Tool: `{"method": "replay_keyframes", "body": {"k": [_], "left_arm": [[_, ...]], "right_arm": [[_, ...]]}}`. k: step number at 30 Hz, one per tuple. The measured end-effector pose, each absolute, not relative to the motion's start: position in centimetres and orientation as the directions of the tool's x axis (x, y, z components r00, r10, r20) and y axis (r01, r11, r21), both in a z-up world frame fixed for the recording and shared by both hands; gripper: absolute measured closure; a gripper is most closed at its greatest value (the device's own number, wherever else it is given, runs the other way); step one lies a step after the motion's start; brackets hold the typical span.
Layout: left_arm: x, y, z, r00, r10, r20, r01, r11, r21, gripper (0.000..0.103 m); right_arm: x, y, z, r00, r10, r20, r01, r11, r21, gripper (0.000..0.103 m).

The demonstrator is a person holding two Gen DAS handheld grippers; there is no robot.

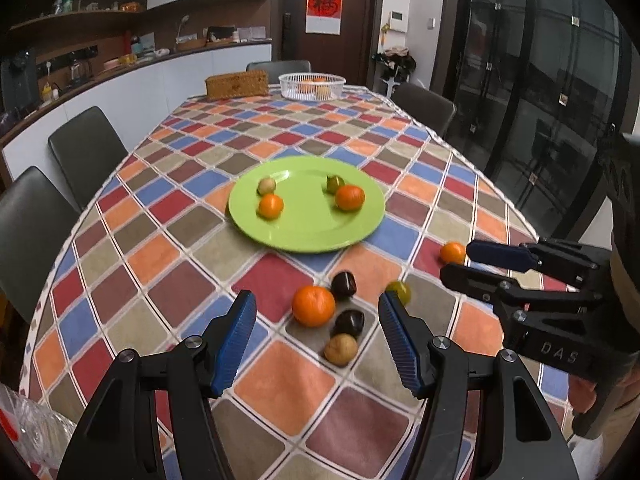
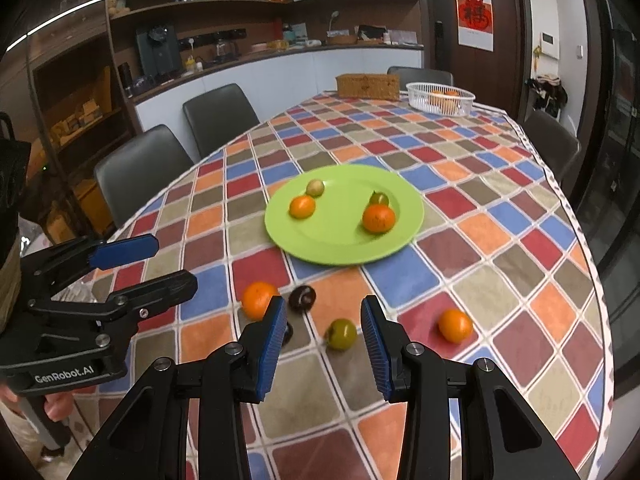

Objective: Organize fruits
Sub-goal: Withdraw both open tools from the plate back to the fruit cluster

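Observation:
A green plate (image 1: 312, 232) (image 2: 340, 244) in mid-table carries two oranges, a tan fruit and a green fruit. Nearer, loose on the cloth, lie a big orange (image 1: 313, 306) (image 2: 259, 300), two dark fruits (image 1: 344, 285) (image 1: 349, 323), a tan fruit (image 1: 340, 350), a green fruit (image 1: 400, 291) (image 2: 341, 334) and a small orange (image 1: 453, 253) (image 2: 455, 325). My left gripper (image 1: 318, 340) (image 2: 174, 261) hangs open over the big orange and the dark fruits, touching none. My right gripper (image 2: 324, 348) (image 1: 460, 261) is open, and the green fruit lies just ahead between its fingers, unpressed.
A white basket (image 1: 312, 86) (image 2: 440, 98) with fruit and a woven box (image 1: 236, 84) (image 2: 367, 86) stand at the table's far end. Dark chairs (image 1: 86, 148) line the left side and far end. Crumpled clear plastic (image 1: 28, 428) lies at the near left corner.

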State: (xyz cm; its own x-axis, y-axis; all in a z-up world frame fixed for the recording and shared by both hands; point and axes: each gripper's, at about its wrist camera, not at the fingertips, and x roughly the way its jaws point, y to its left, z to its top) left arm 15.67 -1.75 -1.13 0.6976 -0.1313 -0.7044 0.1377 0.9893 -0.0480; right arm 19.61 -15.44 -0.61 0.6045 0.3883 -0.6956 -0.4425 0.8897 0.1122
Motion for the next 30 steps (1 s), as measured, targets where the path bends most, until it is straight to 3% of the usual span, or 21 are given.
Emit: {"method": "replay_keyframes", "body": {"k": [30], "left_arm": [[18.3,-2.7,-9.2,0.540,-0.172,-0.824,0.162,0.982,-0.098,0.041]], "right_arm": [[21.4,-14.4,-7.5,0.495,0.344,-0.798,-0.458,0.884,0.098,0.063]]}}
